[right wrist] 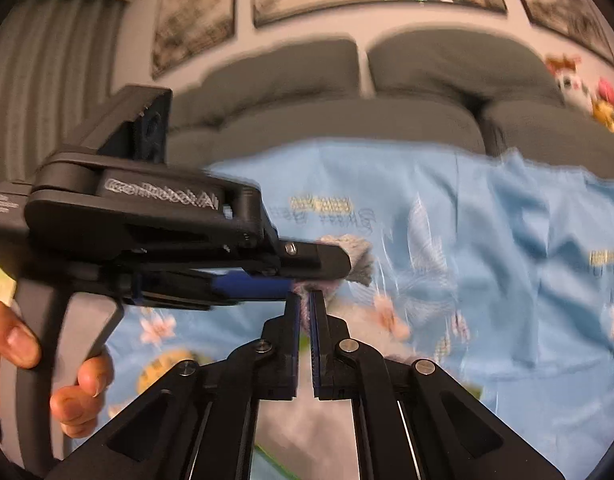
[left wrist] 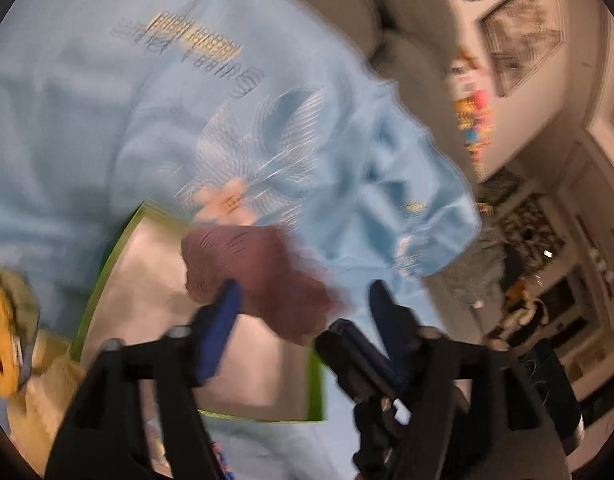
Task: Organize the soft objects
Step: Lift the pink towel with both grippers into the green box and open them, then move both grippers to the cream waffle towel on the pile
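Mauve knit cloth (left wrist: 259,276) bunched, hanging over green-rimmed box (left wrist: 119,256).

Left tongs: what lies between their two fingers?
A mauve knitted cloth lies between the open left tongs, over a green-rimmed box; the left wrist view shows it.

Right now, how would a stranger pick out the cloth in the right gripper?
Find the pale blue flowered sheet, then the green-rimmed box on it. Over the box hangs a mauve knit cloth, pinched by the right gripper. Only it is dark and ribbed; the toy nearby is yellow.
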The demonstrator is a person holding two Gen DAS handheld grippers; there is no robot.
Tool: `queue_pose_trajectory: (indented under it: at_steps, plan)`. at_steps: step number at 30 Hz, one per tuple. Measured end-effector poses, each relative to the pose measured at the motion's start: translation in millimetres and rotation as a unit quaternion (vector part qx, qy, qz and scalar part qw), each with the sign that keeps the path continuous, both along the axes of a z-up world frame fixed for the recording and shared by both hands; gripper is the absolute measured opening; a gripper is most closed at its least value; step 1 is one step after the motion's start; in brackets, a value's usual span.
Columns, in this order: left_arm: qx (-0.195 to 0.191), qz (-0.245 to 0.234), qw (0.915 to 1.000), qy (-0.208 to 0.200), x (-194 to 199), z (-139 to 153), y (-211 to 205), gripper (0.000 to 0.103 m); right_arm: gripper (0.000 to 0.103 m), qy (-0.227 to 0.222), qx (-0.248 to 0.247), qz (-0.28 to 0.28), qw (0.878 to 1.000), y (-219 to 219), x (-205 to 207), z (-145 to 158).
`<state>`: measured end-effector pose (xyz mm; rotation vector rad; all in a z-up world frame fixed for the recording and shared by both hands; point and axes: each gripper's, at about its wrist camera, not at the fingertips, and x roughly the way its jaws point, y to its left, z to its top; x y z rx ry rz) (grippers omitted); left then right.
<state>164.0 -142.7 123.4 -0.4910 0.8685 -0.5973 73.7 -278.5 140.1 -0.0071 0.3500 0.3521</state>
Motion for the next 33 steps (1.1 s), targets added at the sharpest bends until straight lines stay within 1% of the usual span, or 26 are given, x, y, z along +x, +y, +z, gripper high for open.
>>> queue_pose_trajectory:
  at_steps: [2,4,5,6,7,8,9,11,13,14,15,17,19,23,25,27,29,31,33]
  plan:
    - [0.011,0.012,0.9994,0.03,3.2,-21.5,6.2,0.078,0.004,0.051,0.004,-0.012,0.999,-5.1,10.7,-25.1]
    - [0.016,0.02,0.9982,0.055,0.9,-39.1,16.7,0.079,0.01,0.094,0.007,-0.028,0.995,-9.1,16.2,-47.9]
    - [0.013,0.025,0.9979,0.059,-2.0,-42.2,22.1,0.079,0.022,0.11,0.005,-0.04,0.993,-10.0,16.2,-58.3]
    - [0.012,0.03,0.9976,0.062,-6.3,-43.9,28.5,0.082,0.041,0.124,0.0,-0.05,0.991,-10.3,15.5,-67.8]
    - [0.013,0.036,0.9975,0.059,-12.0,-43.4,35.9,0.085,0.052,0.133,-0.001,-0.059,0.989,-10.7,13.6,-74.7]
    - [0.014,0.043,0.9977,0.051,-18.8,-40.9,43.8,0.091,0.069,0.135,0.001,-0.065,0.989,-12.2,13.0,-76.7]
    - [0.018,0.051,0.9977,0.041,-26.8,-38.1,52.7,0.101,0.075,0.134,0.006,-0.072,0.988,-13.6,9.3,-79.7]
    - [0.018,0.067,0.9973,0.024,-41.1,-33.6,69.5,0.102,0.075,0.129,0.013,-0.079,0.988,-14.8,3.3,-78.9]
    - [0.012,0.076,0.997,0.012,-54.9,-30.3,82.5,0.102,0.076,0.126,0.014,-0.085,0.988,-12.3,-3.1,-71.6]
    - [0.012,0.079,0.9968,0.005,-63.0,-28.8,87.8,0.102,0.08,0.119,0.015,-0.091,0.989,-11.3,-7.1,-67.6]
    - [0.016,0.081,0.9966,-0.001,-69.5,-27.5,91.7,0.102,0.086,0.113,0.018,-0.094,0.989,-10.1,-10.8,-65.4]
    - [0.033,0.084,0.9958,-0.015,-83.2,-24.7,95.9,0.102,0.089,0.101,0.027,-0.1,0.99,-7.9,-19.9,-60.6]
    - [0.042,0.084,0.9952,-0.029,-95.0,-24.3,97.8,0.102,0.089,0.094,0.035,-0.102,0.99,-4.7,-29.7,-57.1]
    - [0.035,0.096,0.9939,-0.042,-121.2,-36.2,111.3,0.102,0.089,0.09,0.046,-0.096,0.99,4.3,-47.3,-55.9]
    - [0.032,0.111,0.9924,-0.043,-130.0,-45.1,121.3,0.102,0.089,0.088,0.053,-0.091,0.991,8.0,-57.1,-56.1]
    - [0.02,0.118,0.9921,-0.039,-135.3,-54.6,133.9,0.102,0.089,0.085,0.063,-0.087,0.991,11.0,-65.7,-55.8]
    - [0.005,0.13,0.9912,-0.024,-135.8,-64.0,151.0,0.102,0.089,0.082,0.073,-0.081,0.991,14.1,-72.4,-55.1]
    - [-0.009,0.135,0.9908,-0.002,-132.7,-70.7,169.7,0.102,0.089,0.076,0.072,-0.072,0.992,18.8,-75.9,-53.7]
    - [-0.005,0.147,0.9892,0.005,-135.6,-72.2,185.3,0.102,0.089,0.067,0.065,-0.062,0.994,24.1,-78.4,-51.7]
